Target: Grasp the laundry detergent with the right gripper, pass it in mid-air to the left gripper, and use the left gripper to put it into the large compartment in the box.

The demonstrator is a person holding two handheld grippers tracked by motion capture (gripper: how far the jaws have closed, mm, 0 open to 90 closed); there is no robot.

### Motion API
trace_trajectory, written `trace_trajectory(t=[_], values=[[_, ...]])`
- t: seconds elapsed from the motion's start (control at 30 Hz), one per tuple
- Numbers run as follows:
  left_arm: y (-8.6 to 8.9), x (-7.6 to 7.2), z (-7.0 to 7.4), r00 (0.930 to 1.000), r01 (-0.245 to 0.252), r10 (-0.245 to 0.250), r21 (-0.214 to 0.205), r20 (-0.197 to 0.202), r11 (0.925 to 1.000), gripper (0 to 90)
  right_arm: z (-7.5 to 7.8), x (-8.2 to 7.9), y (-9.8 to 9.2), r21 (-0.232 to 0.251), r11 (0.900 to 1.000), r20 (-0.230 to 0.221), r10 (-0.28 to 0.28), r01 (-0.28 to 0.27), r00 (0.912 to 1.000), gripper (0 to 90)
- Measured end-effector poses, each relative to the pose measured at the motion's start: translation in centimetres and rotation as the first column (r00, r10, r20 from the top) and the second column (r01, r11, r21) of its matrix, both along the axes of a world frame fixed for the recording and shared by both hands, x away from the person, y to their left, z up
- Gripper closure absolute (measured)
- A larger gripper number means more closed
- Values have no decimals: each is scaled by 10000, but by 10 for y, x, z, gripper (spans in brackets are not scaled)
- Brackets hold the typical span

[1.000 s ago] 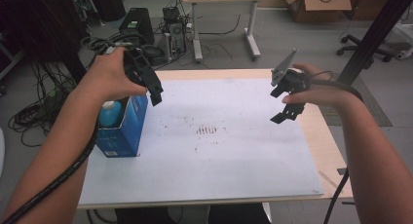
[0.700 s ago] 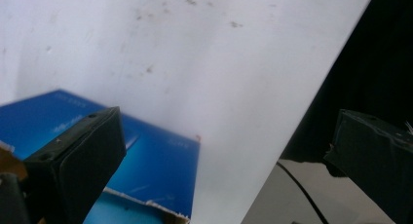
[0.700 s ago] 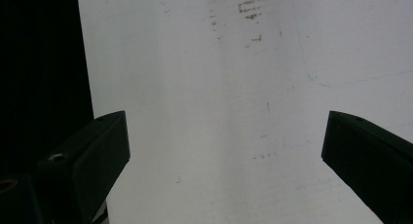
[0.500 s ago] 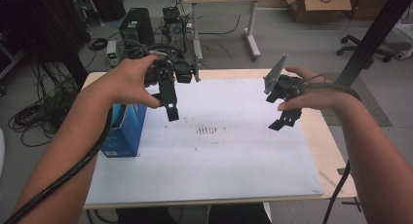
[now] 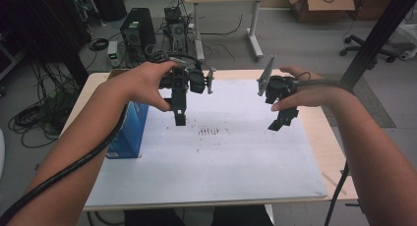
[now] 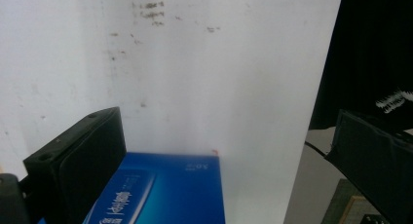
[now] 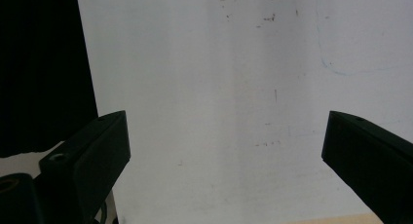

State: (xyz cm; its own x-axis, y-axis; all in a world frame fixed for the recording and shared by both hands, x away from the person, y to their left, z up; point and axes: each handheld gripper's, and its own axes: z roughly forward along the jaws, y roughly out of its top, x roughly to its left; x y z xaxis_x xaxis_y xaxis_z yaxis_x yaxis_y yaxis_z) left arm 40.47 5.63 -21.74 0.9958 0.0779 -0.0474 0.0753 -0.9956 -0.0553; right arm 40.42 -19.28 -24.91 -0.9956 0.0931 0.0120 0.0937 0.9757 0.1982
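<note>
white table [image 5: 221,162]; blue box [image 5: 129,130] at left; left gripper [image 5: 180,119] spread, right gripper [image 5: 281,122] spread, both empty.

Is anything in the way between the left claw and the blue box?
Nothing visible. The left gripper hangs open above the white board, just right of the blue box. In the left gripper view, the box lies between the jaws with only bare board around it.

A blue box [image 5: 129,130] with white lettering stands upright at the table's left edge — untouched.
</note>
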Motion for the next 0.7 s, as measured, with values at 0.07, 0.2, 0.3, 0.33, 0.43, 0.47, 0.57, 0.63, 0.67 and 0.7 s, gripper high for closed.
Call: trace_trajectory(t=[0.07, 0.2, 0.3, 0.33, 0.43, 0.47, 0.57, 0.63, 0.67, 0.7], values=[[1, 4, 1, 10000, 43, -44, -267, -73, 9996, 2, -1, 3, 2, -140, 9999, -33, 47, -47, 10000, 34], [0, 9, -1, 9998, 213, -214, -339, -35, 9992, 1, -3, 10, 4, -242, 9997, -65, 103, -104, 9999, 33], [-2, 13, -3, 9997, 246, -247, -314, -37, 9992, 1, -4, 13, 5, -204, 9997, -101, 100, -102, 9999, 32], [-2, 14, -3, 9996, 269, -269, -294, -3, 9992, 2, -5, 14, 6, -219, 9997, -116, 96, -98, 9999, 34], [-4, 18, -4, 9996, 280, -281, -394, -26, 9988, 1, -9, 17, 7, -298, 9995, -207, 42, -49, 9998, 35], [-4, 19, -4, 9996, 264, -266, -386, -38, 9989, 2, -9, 18, 8, -345, 9994, -215, 28, -35, 9998, 34], [-4, 20, -5, 9996, 279, -280, -473, -14, 9985, 2, -11, 19, 8, -332, 9994, -252, 38, -46, 9997, 35], [-3, 21, -5, 9996, 267, -268, -438, -24, 9987, 2, -11, 20, 8, -360, 9993, -240, 47, -56, 9997, 35], [-2, 21, -6, 9997, 226, -227, -444, -20, 9988, 1, -11, 20, 8, -345, 9994, -248, 43, -51, 9997, 35], [-1, 22, -6, 9998, 191, -190, -461, 22, 9988, 2, -11, 21, 8, -335, 9994, -248, 42, -50, 9997, 34]])
